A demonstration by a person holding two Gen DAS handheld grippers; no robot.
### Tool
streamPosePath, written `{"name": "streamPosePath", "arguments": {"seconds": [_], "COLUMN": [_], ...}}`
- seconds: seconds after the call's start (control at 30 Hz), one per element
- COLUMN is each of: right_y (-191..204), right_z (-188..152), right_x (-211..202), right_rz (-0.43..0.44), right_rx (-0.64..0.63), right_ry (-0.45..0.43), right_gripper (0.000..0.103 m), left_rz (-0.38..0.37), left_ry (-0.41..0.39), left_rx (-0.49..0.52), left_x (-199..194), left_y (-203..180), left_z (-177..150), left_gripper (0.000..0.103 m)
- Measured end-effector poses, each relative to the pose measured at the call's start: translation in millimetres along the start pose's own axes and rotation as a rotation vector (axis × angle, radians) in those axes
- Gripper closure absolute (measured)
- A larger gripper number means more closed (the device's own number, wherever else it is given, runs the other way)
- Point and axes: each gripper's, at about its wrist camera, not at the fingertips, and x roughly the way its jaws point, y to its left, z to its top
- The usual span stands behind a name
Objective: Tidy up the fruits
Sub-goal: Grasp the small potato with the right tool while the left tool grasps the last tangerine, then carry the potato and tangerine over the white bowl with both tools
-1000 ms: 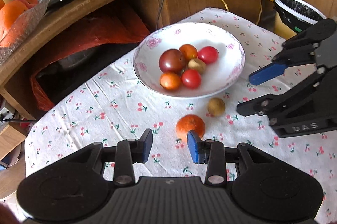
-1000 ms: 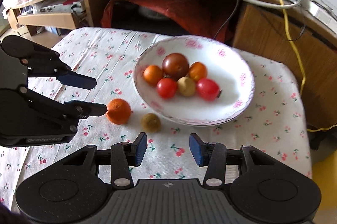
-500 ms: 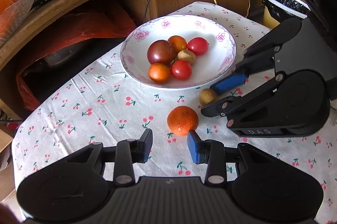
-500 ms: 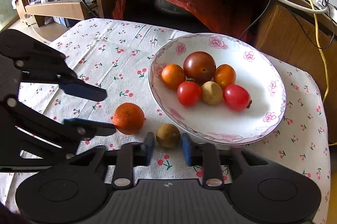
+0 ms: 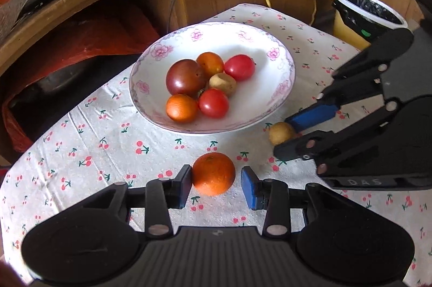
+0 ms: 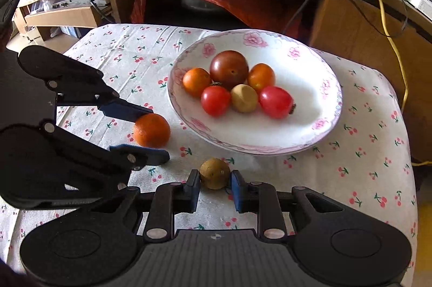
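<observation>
on the cherry-print tablecloth (image 5: 113, 141), a dimpled round orange (image 5: 213, 173) sits between the left gripper's (image 5: 216, 185) parted jaws, one pad touching. the right gripper (image 6: 215, 185) pinches a dull brown fruit (image 6: 215, 173). beside both, a glossy floral bowl (image 6: 321, 87) holds six smooth fruits.

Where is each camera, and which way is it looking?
Left wrist view: sits on the left gripper, looks forward over the orange to the bowl; its own jaws show, with the right gripper alongside.
Right wrist view: sits on the right gripper, looks forward over the small brown fruit to the bowl; its own jaws show, with the left gripper alongside.
Shared: bowl, both loose fruits, cherry tablecloth.
</observation>
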Motion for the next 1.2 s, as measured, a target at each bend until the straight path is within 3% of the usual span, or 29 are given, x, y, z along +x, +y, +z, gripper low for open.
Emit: {"name": "streamPosePath", "arguments": {"seconds": [0.23,0.67,0.93,1.2], "right_y": [6,25,34,33], "right_z": [-6,-48,-74,-71], "right_x": [-10,-57,-52,-51], "right_rz": [-0.015,-0.029,-0.051,-0.052], "right_rx": [-0.011,-0.049,-0.065,-0.059], "right_ry": [0.02,0.091,0.161,0.153], "right_gripper": [0.084,0.084,0.083,0.083], "left_rz": [0.026,0.012,0.006,0.016], "left_ry": [0.014,0.081,0.117,0.112], "left_rx": [-0.011,0.051,0.101,0.113], "left_x": [-13,-56,-59,-58], "left_y": [-4,-43,-67,-73], "left_z": [-11,-40,-51,-56], "left_gripper": [0.061,0.061,0.061,0.06]}}
